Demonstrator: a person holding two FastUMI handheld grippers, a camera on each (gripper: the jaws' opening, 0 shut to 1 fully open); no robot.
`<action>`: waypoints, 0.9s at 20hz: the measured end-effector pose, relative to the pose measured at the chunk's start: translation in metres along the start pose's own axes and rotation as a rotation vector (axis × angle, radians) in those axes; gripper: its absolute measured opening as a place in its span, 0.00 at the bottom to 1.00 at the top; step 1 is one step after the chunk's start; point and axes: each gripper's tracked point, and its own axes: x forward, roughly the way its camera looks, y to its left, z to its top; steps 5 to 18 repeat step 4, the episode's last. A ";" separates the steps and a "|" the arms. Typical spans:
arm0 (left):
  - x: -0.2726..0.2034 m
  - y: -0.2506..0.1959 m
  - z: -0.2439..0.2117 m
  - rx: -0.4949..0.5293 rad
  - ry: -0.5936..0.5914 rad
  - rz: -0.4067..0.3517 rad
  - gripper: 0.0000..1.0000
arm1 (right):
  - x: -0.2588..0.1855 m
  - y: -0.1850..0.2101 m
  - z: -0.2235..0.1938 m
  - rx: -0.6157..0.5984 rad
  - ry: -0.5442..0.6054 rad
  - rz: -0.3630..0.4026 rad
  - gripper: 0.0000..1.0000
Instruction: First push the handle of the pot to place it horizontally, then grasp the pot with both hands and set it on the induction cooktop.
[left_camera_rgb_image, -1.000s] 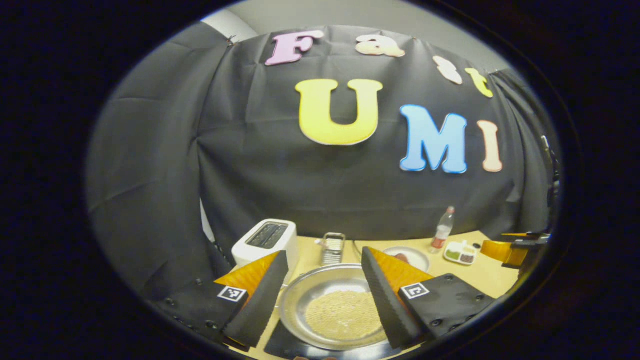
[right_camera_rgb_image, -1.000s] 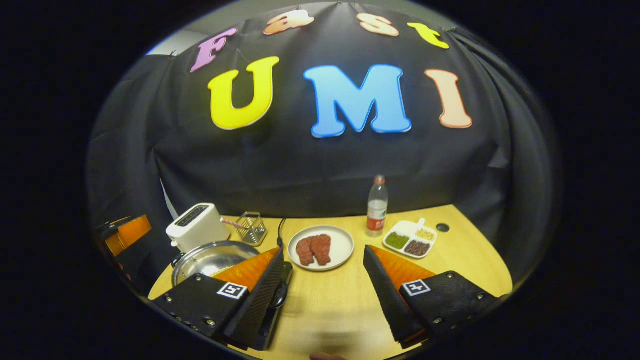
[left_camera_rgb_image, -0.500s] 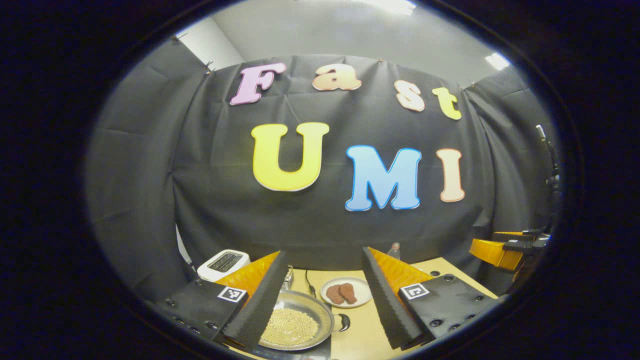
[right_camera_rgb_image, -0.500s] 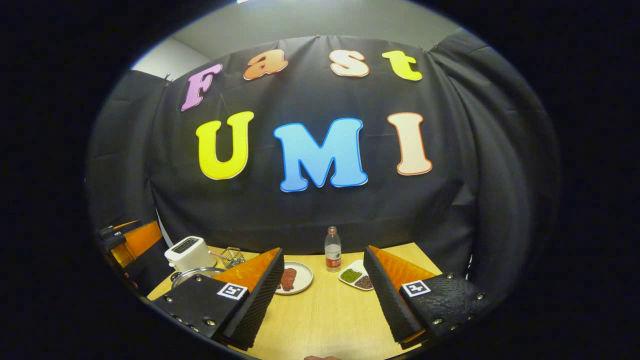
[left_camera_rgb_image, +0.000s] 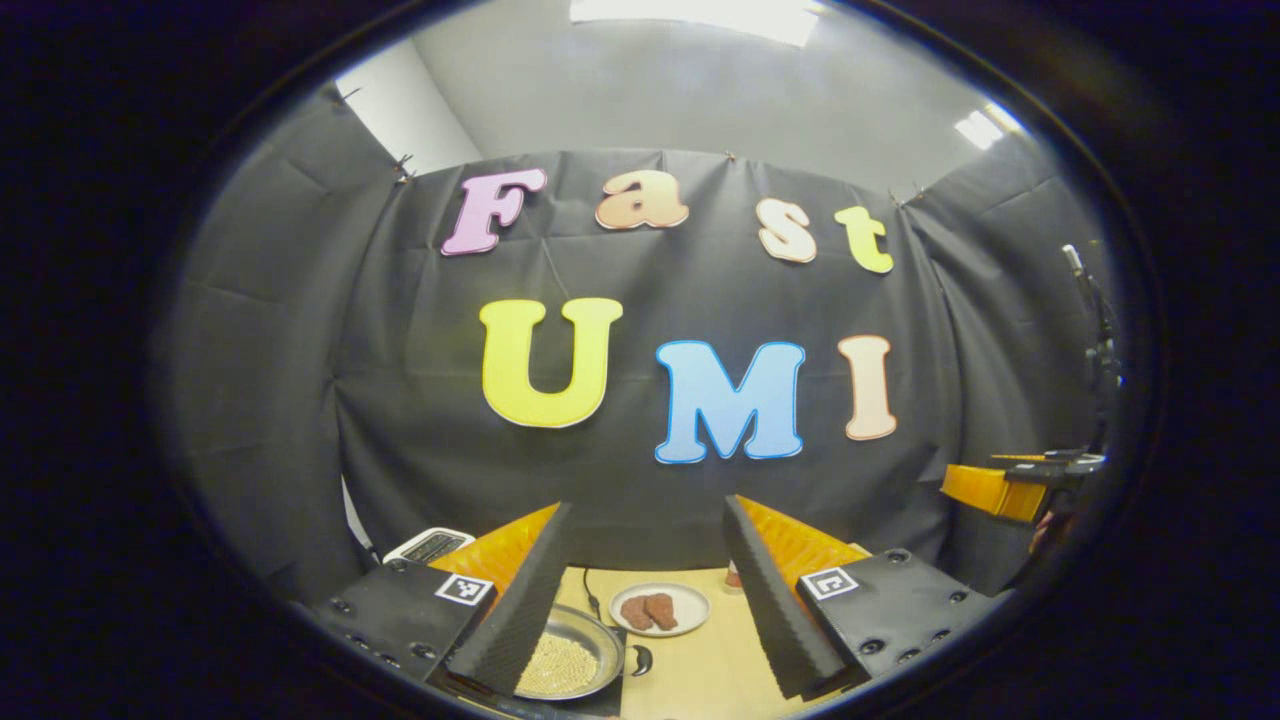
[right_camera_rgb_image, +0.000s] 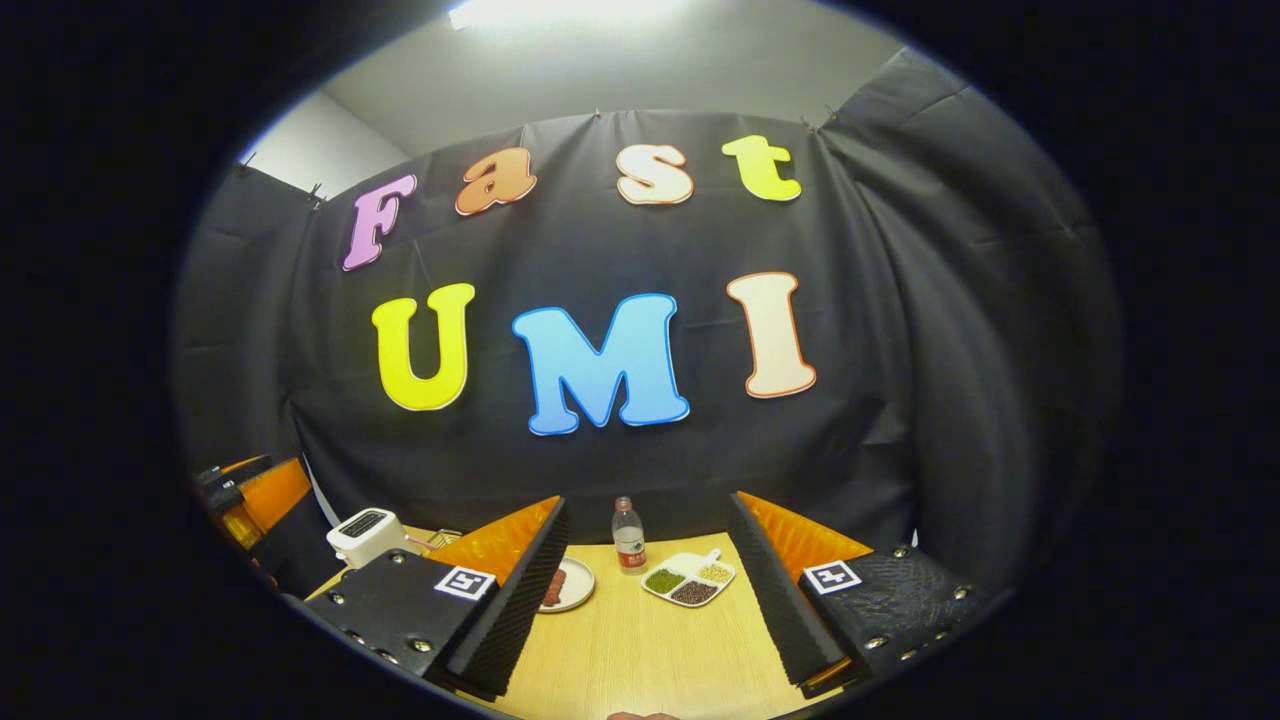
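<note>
In the left gripper view a silver pot (left_camera_rgb_image: 575, 662) holding pale grains sits low and far off, on a dark induction cooktop (left_camera_rgb_image: 600, 706). One black handle (left_camera_rgb_image: 641, 660) sticks out on the pot's right side. My left gripper (left_camera_rgb_image: 648, 503) hangs high above it, open, with nothing between its fingers. My right gripper (right_camera_rgb_image: 648, 498) is open too, raised over the wooden table (right_camera_rgb_image: 640, 650). Each gripper shows at the edge of the other's view: the right gripper (left_camera_rgb_image: 1010, 487) far right, the left gripper (right_camera_rgb_image: 250, 495) far left.
A white plate with two pieces of meat (left_camera_rgb_image: 660, 608) lies behind the pot. A white toaster (right_camera_rgb_image: 365, 535) stands at the table's back left. A water bottle (right_camera_rgb_image: 628, 537) and a divided dish of beans (right_camera_rgb_image: 690, 580) stand at the back middle.
Both grippers have lifted up and back from the table, staying open. The pot and the table things have shrunk toward the bottom of both views.
</note>
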 end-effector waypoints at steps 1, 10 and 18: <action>0.000 0.001 0.002 0.008 -0.001 -0.001 1.00 | -0.002 0.001 0.002 -0.003 -0.007 -0.001 0.97; -0.001 0.004 0.003 0.019 -0.010 -0.004 0.92 | -0.005 0.005 0.004 -0.014 -0.011 -0.018 0.96; -0.001 0.004 0.003 0.019 -0.010 -0.004 0.92 | -0.005 0.005 0.004 -0.014 -0.011 -0.018 0.96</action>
